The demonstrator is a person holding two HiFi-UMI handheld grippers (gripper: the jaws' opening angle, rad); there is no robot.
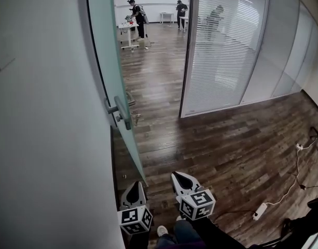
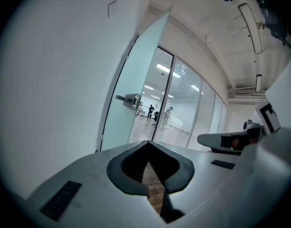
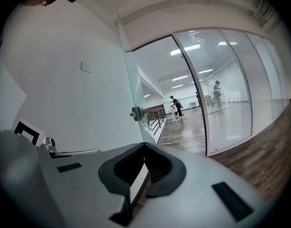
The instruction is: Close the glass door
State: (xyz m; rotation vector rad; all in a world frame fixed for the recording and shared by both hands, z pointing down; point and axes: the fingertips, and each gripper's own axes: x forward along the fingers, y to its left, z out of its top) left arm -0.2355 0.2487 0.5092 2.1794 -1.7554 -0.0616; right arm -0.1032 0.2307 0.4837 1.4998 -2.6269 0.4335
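The frosted glass door stands open, swung in along the white wall, its metal lever handle facing me. My left gripper and right gripper are low in the head view, side by side, both shut and empty, short of the door and below its handle. In the left gripper view the door and handle lie ahead past the closed left gripper. From the right gripper view, the door edge with its handle shows beyond the closed right gripper.
A white wall fills the left. A glass partition with blinds borders the doorway on the right. A white power strip and cable lie on the wood floor at the right. People stand at tables far down the room.
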